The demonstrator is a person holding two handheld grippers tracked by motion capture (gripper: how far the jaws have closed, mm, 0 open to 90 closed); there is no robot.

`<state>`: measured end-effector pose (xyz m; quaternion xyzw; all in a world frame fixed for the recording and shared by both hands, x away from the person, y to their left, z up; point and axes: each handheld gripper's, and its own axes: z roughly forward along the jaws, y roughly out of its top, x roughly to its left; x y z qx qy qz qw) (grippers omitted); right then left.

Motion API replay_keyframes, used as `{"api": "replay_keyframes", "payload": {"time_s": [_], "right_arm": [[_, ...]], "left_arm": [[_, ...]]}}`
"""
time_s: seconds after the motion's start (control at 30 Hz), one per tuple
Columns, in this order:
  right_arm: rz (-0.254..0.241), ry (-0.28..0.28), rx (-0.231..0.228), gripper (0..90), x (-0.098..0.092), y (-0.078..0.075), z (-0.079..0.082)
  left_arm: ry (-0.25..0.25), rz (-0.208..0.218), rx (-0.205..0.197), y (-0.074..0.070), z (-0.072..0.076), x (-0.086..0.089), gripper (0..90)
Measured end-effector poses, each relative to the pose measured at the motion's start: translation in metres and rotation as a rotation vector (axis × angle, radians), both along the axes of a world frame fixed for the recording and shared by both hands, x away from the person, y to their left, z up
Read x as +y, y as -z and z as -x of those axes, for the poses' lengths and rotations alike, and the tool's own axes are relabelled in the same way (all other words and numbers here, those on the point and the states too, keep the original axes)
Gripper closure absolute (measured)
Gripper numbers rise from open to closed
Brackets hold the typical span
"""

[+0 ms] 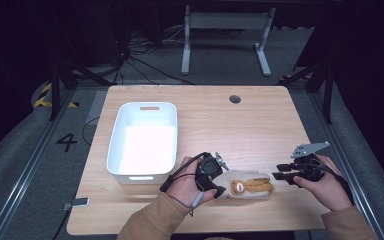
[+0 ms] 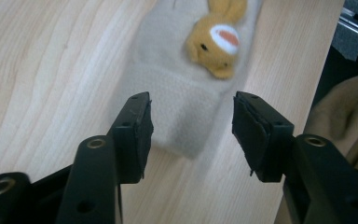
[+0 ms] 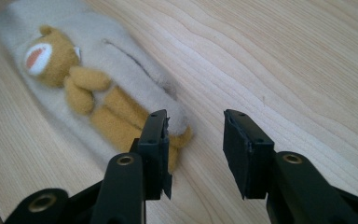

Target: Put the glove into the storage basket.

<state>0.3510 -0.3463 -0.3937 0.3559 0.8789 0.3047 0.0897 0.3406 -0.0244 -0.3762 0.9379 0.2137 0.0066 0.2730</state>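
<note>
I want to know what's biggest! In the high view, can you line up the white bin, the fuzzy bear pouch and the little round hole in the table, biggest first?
1. White bin, clearly the largest.
2. Fuzzy bear pouch, lying flat on the table.
3. Round hole, the smallest; it lies farther from the camera, but it would still rank last.

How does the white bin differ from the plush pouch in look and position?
The white bin is rigid, glossy and plain; the plush pouch is soft, beige and carries a tan bear. The bin stands apart at the left, while the pouch lies flat between both grippers. Both rest on the wooden table.
</note>
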Motion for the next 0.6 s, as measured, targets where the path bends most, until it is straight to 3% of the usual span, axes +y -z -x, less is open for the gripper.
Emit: {"api": "replay_keyframes", "payload": {"time_s": [0.3, 0.4, 0.53, 0.6], "right_arm": [[-0.006, 0.005, 0.007, 60.2, -0.001, 0.000, -0.001], [-0.012, 0.008, 0.006, 59.4, -0.001, 0.000, -0.001], [-0.017, 0.013, 0.004, 58.0, -0.003, 0.001, -0.001], [-0.019, 0.013, 0.003, 57.9, -0.003, 0.001, -0.001]], "left_arm": [[0.014, 0.017, 0.005, 0.001, -0.003, -0.013, 44.9], [0.035, 0.036, -0.027, 0.005, -0.005, -0.021, 39.6], [0.067, 0.041, -0.025, 0.008, -0.009, -0.029, 38.6], [0.059, 0.045, -0.033, 0.011, -0.012, -0.032, 37.0]]}}
